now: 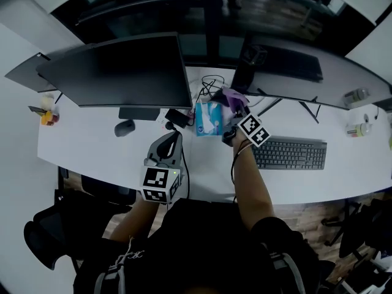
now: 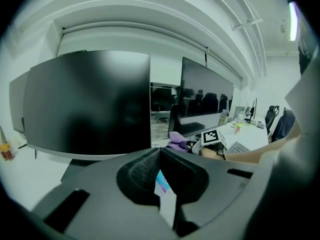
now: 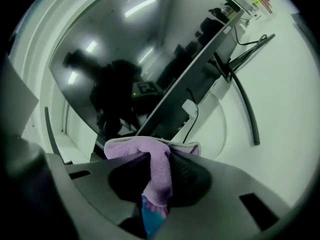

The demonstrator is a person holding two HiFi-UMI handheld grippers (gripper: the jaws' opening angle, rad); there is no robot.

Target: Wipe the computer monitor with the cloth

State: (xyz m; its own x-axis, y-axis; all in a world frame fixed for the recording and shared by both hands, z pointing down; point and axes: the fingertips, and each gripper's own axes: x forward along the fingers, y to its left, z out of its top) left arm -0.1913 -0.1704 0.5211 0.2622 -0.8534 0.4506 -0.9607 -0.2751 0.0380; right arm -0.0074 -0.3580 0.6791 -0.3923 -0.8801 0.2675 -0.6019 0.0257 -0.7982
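A purple cloth (image 3: 159, 170) is clamped between the jaws of my right gripper (image 3: 159, 156), its top edge folded over the jaw tips. In the head view the cloth (image 1: 232, 96) sits just in front of the lower left corner of the right monitor (image 1: 288, 66), with my right gripper (image 1: 236, 107) behind it. The dark screen (image 3: 145, 69) fills the upper part of the right gripper view and mirrors the room. My left gripper (image 1: 174, 136) hovers low over the desk front, below the left monitor (image 1: 122, 72), jaws together and holding nothing (image 2: 160, 156).
A blue tissue pack (image 1: 209, 118) lies between the two grippers. A keyboard (image 1: 289, 154) lies to the right and a mouse (image 1: 124, 127) to the left. Cables (image 1: 211, 84) run between the monitors. Small bottles (image 1: 49, 116) stand at the desk's left end.
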